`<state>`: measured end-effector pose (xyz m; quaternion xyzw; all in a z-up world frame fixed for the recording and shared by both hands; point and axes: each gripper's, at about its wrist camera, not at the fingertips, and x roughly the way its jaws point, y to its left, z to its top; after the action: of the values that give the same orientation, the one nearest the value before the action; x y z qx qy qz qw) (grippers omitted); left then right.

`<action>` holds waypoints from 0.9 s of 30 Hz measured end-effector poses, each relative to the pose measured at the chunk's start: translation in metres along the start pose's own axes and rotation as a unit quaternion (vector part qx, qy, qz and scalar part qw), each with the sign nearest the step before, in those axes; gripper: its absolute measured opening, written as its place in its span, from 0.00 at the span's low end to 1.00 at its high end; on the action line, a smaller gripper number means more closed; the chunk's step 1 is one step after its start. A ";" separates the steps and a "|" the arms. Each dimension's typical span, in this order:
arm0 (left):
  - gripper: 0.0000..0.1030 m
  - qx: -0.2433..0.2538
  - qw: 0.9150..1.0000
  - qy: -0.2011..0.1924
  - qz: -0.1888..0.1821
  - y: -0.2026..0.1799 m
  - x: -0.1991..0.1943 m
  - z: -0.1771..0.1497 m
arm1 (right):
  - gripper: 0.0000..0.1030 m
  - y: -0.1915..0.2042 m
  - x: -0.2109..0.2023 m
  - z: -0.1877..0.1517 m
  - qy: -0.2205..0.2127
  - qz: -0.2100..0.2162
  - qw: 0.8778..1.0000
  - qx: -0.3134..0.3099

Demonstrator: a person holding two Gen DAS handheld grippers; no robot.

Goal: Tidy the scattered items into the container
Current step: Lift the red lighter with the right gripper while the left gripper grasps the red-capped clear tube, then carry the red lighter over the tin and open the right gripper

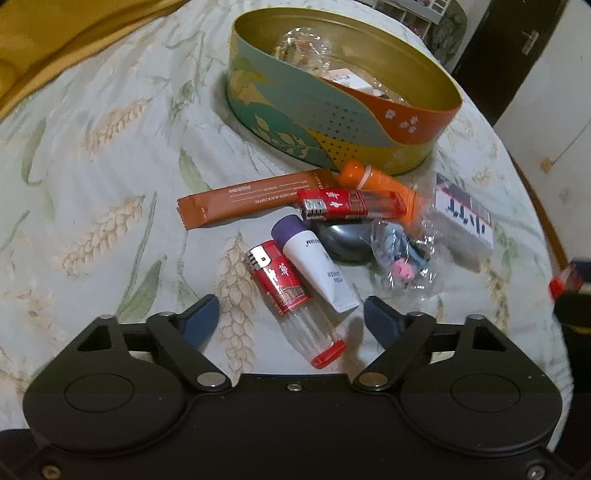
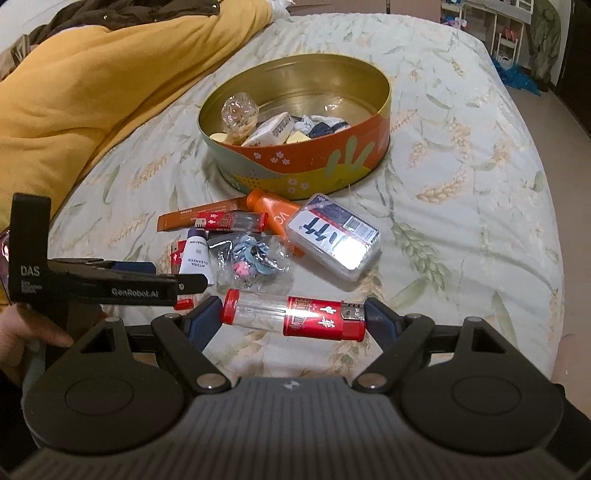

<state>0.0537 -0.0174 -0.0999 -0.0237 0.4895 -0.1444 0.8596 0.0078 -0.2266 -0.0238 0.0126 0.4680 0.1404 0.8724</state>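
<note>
A round tin (image 1: 436,122) (image 2: 332,166) with items inside stands on the bed. Before it lie a brown sachet (image 1: 236,201), an orange tube (image 1: 373,177), a white tube (image 1: 314,266), a plastic box (image 2: 332,236), a bagged toy (image 1: 402,262) and red lighters. My left gripper (image 1: 291,317) is open around a red lighter (image 1: 291,299) lying on the cover. My right gripper (image 2: 293,317) has its fingers against both ends of another red lighter (image 2: 295,317), held crosswise above the bed. The left gripper also shows in the right wrist view (image 2: 140,275).
The bed has a pale wheat-print cover (image 2: 461,184). A yellow blanket (image 2: 74,92) lies bunched at the left. The bed's edge falls away at the right, with floor and shelves (image 2: 517,33) beyond. A dark door (image 1: 517,48) stands behind the tin.
</note>
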 end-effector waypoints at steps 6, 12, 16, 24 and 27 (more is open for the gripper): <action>0.35 0.037 0.999 -0.006 0.031 -0.014 0.001 -0.008 | 0.80 0.005 -0.006 0.012 -0.013 -0.011 1.000 -0.011; 0.20 0.005 0.999 -0.013 0.035 -0.007 -0.005 -0.011 | 0.80 0.010 -0.013 0.028 -0.032 -0.018 0.999 -0.020; 0.16 -0.032 0.999 -0.022 0.019 0.003 -0.014 -0.014 | 0.80 0.013 -0.017 0.037 -0.044 -0.021 0.998 -0.028; 0.08 -0.063 0.997 -0.039 -0.005 0.011 -0.034 -0.018 | 0.80 0.011 -0.018 0.057 -0.055 -0.031 0.997 -0.038; 0.08 -0.076 0.996 -0.040 -0.016 0.015 -0.041 -0.019 | 0.80 0.010 -0.016 0.067 -0.058 -0.029 0.997 -0.039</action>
<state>0.0210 0.0098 -0.0784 -0.1030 0.4638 -0.1197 0.8718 0.0520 -0.2137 0.0278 -0.0269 0.4108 0.1319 0.9017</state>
